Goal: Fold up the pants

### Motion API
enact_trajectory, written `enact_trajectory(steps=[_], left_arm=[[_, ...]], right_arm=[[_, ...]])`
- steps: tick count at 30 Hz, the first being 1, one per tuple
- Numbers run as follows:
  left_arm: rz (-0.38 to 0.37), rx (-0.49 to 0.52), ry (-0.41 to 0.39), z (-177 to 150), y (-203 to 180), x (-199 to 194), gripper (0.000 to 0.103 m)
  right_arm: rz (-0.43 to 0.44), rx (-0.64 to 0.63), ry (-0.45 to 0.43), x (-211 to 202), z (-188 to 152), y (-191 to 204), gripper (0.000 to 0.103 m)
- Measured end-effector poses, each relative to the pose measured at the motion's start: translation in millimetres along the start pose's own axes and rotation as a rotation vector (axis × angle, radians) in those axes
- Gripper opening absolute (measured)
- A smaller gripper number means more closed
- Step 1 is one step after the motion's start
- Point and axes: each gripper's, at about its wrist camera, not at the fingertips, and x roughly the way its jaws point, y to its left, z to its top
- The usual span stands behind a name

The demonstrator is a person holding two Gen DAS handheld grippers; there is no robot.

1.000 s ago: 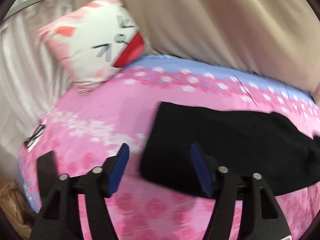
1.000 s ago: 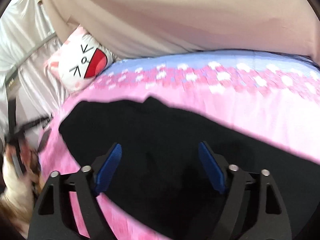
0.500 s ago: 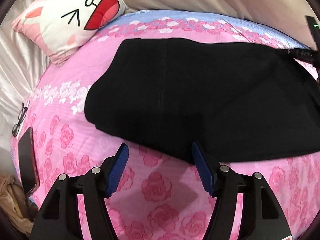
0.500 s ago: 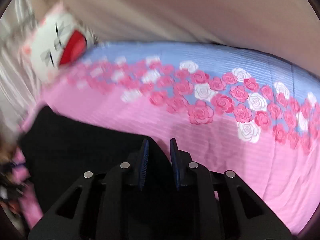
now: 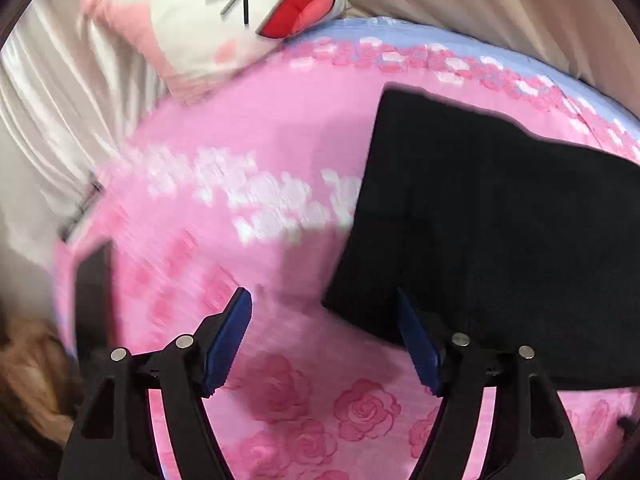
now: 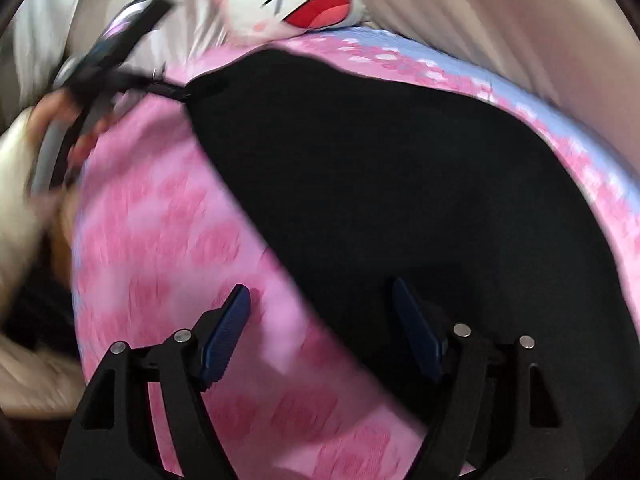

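Pants lie apparently just beyond the opening left gripper.

Black pants and pillow lie on pink bed.

We held our left gripper angled downward, its jaws opening with nothing pinched between the blue pads. Our right gripper pointed down likewise, jaws opening and unpinched, while our left hand gripped its handle.
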Motion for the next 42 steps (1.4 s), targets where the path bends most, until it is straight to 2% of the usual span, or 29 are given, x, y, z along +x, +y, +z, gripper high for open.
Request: enact_trajectory(steps=[2, 4, 5, 7, 8, 9, 10, 11, 12, 13, 14, 15, 16, 17, 19, 21, 22, 25, 26, 28, 31, 33, 35, 36, 37, 38, 39, 40, 42], left_arm=[[0.011, 0.0, 0.006, -1.8, 2.2, -9.2, 0.071], [0.015, -0.039, -0.026, 2.3, 4.3, -26.3, 0.067], [0.001, -0.051, -0.068, 8.2, 3.2, -40.5, 0.067], [-0.017, -0.045, -0.129, 17.7, -7.0, -59.8, 0.07], [-0.017, -0.023, -0.138, 22.9, -18.7, -62.0, 0.076], [-0.008, 0.007, -0.125, 25.6, -28.3, -56.2, 0.08], [0.015, 0.045, -0.097, 25.7, -37.4, -44.6, 0.081], [0.062, 0.091, -0.033, 21.8, -44.0, -22.5, 0.081], [0.096, 0.109, 0.018, 14.1, -43.8, -5.0, 0.082], [0.076, 0.082, -0.024, 4.4, -34.5, -2.4, 0.085], [0.071, 0.074, -0.02, 1.1, -28.4, -5.9, 0.085], [0.067, 0.064, -0.002, 0.7, -23.2, -10.3, 0.085], [0.08, 0.045, 0.005, 1.9, -20.3, -16.1, 0.077], [0.096, 0.017, -0.004, 6.8, -18.5, -27.0, 0.076], [0.04, 0.007, -0.062, 17.0, -28.4, -52.0, 0.076], [-0.039, 0.022, -0.127, 26.5, -53.1, -78.4, 0.079], [-0.071, 0.043, -0.145, 29.1, -67.6, -85.9, 0.079], [-0.161, 0.142, -0.162, 28.7, -132.1, -96.8, 0.079], [-0.183, 0.17, -0.152, 27.0, -149.5, -95.9, 0.079], [-0.211, 0.224, -0.123, 22.4, -182.4, -89.0, 0.079], [-0.216, 0.298, -0.083, 15.5, -232.9, -78.7, 0.079], [-0.213, 0.33, -0.065, 10.6, -259.2, -73.2, 0.079], [-0.19, 0.345, -0.05, 5.6, -273.4, -66.9, 0.079], [-0.184, 0.356, -0.035, 3.6, -275.8, -61.9, 0.079], [-0.172, 0.361, -0.028, 0.6, -278.9, -58.7, 0.08], [-0.142, 0.36, -0.046, -2.0, -280.6, -58.3, 0.086], [-0.122, 0.36, -0.057, -3.1, -279.9, -59.0, 0.088], [-0.104, 0.364, -0.062, -3.8, -279.3, -60.0, 0.088], [-0.101, 0.351, -0.053, -3.5, -272.1, -57.9, 0.088]], right_arm=[[0.055, 0.058, -0.027, -16.4, 1.0, -10.5, 0.07], [0.022, 0.14, -0.103, -36.0, 7.4, -36.4, 0.07], [0.008, 0.184, -0.139, -42.5, 10.1, -51.6, 0.07], [0.005, 0.291, -0.19, -47.6, 14.2, -87.9, 0.072], [0.007, 0.343, -0.191, -44.7, 11.8, -104.4, 0.073], [0.016, 0.391, -0.173, -38.7, 6.4, -119.5, 0.073], [0.037, 0.465, -0.115, -27.2, -7.4, -136.5, 0.073], [0.069, 0.517, -0.095, -21.6, -21.1, -145.3, 0.072], [0.116, 0.529, -0.159, -32.1, -34.2, -148.4, 0.071], [0.147, 0.545, -0.163, -45.9, -49.8, -148.7, 0.072], [0.135, 0.553, -0.16, -56.4, -59.7, -148.7, 0.072], [0.093, 0.555, -0.172, -70.6, -68.6, -149.2, 0.071], [0.015, 0.549, -0.199, -91.2, -80.2, -153.9, 0.072], [-0.059, 0.547, -0.222, -107.8, -89.5, -161.2, 0.071], [-0.231, 0.583, -0.276, -145.9, -109.6, -186.9, 0.072], [-0.373, 0.632, -0.32, -184.5, -135.7, -211.0, 0.072], [-0.48, 0.677, -0.326, -207.8, -155.2, -229.1, 0.072], [-0.719, 0.8, -0.275, -256.2, -220.1, -278.7, 0.072], [-0.761, 0.839, -0.259, -268.7, -239.2, -292.8, 0.073], [-0.803, 0.921, -0.241, -296.3, -279.6, -323.3, 0.073], [-0.723, 0.99, -0.25, -304.7, -313.8, -354.4, 0.073], [-0.689, 0.96, -0.202, -293.6, -319.3, -369.6, 0.073], [-0.673, 0.902, -0.166, -270.4, -304.3, -369.9, 0.073], [-0.66, 0.867, -0.156, -261.7, -301.3, -369.9, 0.07], [-0.64, 0.82, -0.135, -250.9, -295.0, -369.9, 0.058], [-0.672, 0.782, -0.089, -244.7, -288.9, -367.5, 0.025], [-0.756, 0.724, -0.071, -247.9, -283.0, -361.4, 0.013], [-0.783, 0.713, -0.107, -257.2, -282.4, -358.0, 0.012], [-0.814, 0.786, -0.164, -273.6, -302.1, -366.8, 0.012]])
